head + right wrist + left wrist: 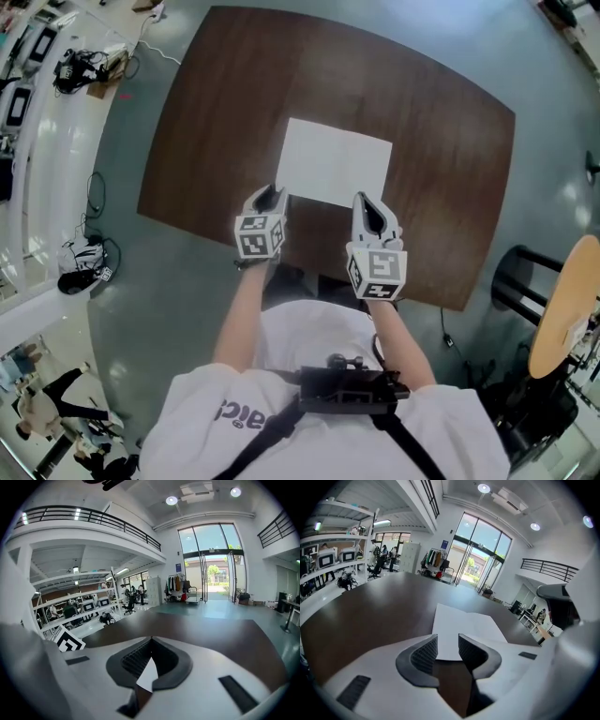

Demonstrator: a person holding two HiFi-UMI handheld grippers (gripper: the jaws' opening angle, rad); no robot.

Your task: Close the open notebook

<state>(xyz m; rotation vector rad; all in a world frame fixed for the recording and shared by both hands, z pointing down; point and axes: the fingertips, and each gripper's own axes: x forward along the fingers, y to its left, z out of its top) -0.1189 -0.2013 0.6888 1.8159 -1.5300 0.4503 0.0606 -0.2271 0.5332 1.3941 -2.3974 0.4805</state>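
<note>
From the head view, the open notebook lay flat with blank white pages up, around the middle of a dark wooden table. The left gripper had its tips at the notebook's near left corner. The right gripper pointed at the near edge close to the right corner. Each carried its marker cube behind the jaws, the left cube and the right cube both off the table's near edge. Whether either gripper touched the paper could not be told from here.

In the left gripper view, the left gripper stood with its jaws apart in a narrow gap, the ribbed pads facing each other with nothing pinched between them. Through that gap showed the near corner of the notebook and the brown table below it — the pages spread open beyond the tips, the centre fold visible.

In the right gripper view, the right gripper had its jaw tips brought together at the far end. Behind the tips, a hollow between the pads framed a white sliver of the notebook; it was not clear that any page was clamped. The table ran on ahead, and the left gripper's marker cube showed at the left.
</note>
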